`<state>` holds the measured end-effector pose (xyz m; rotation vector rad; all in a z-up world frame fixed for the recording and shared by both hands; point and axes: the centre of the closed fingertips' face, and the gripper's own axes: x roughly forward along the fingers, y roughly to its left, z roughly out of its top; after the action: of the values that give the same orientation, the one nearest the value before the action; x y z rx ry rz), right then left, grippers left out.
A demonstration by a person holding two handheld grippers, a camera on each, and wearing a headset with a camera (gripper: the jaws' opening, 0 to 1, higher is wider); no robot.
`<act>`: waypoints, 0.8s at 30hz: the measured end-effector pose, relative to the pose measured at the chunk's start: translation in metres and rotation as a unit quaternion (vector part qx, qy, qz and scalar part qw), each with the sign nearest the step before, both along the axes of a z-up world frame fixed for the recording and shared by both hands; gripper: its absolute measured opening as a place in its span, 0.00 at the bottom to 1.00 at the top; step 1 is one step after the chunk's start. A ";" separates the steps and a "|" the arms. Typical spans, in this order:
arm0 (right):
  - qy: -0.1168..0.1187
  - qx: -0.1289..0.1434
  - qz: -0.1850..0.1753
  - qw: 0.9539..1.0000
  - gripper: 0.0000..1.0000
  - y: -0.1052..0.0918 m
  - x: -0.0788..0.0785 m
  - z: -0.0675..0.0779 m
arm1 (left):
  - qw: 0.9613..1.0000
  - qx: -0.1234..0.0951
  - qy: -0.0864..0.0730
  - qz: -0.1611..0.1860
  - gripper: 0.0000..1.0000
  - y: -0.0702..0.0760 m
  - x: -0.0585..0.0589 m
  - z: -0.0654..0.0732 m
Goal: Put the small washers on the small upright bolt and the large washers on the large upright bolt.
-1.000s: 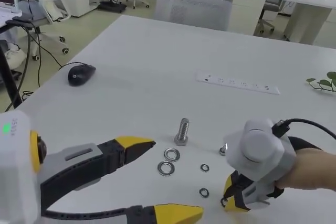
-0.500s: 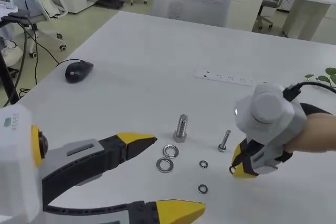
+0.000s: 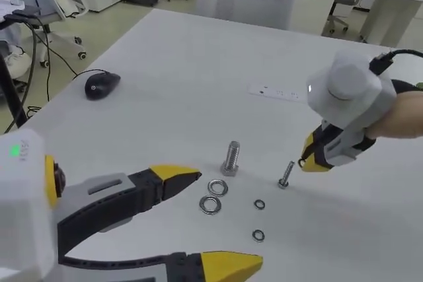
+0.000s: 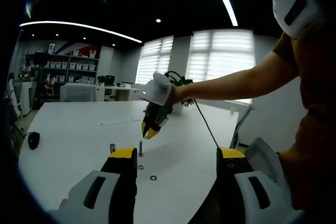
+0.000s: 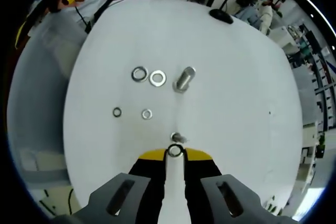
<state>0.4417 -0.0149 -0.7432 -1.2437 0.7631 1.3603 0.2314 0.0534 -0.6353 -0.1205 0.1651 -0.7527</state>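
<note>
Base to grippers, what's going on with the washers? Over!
Right gripper shut on small washer, close to small bolt. Left gripper open, idle. Four washers on table. Nothing blocking.
</note>
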 end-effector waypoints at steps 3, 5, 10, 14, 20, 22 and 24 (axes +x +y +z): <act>0.000 -0.007 0.003 1.000 0.12 0.004 0.002 -0.002 | 1.000 -0.001 0.001 0.001 0.61 0.000 0.000 -0.001; 0.002 -0.010 0.006 1.000 0.12 0.006 0.002 -0.004 | 1.000 -0.001 0.002 0.003 0.61 0.000 0.000 -0.002; 0.007 -0.020 0.008 1.000 0.12 0.009 0.003 -0.011 | 1.000 -0.002 0.004 0.007 0.61 0.003 0.001 -0.003; 0.006 -0.027 0.010 1.000 0.12 0.007 0.005 -0.014 | 1.000 -0.003 0.005 0.010 0.61 0.004 0.002 -0.003; 0.014 -0.028 0.009 0.999 0.12 0.007 0.006 -0.018 | 1.000 -0.001 0.008 0.010 0.61 0.004 0.003 -0.005; 0.011 -0.034 0.011 0.999 0.12 0.006 0.007 -0.021 | 1.000 -0.001 0.009 0.011 0.61 0.004 0.003 -0.005; 0.018 -0.033 0.009 0.999 0.12 0.006 0.005 -0.022 | 1.000 -0.004 0.009 0.012 0.61 0.005 0.004 -0.005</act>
<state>0.4471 -0.0088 -0.7655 -1.2836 0.8300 1.3851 0.2353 0.0588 -0.6405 -0.1361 0.1771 -0.7278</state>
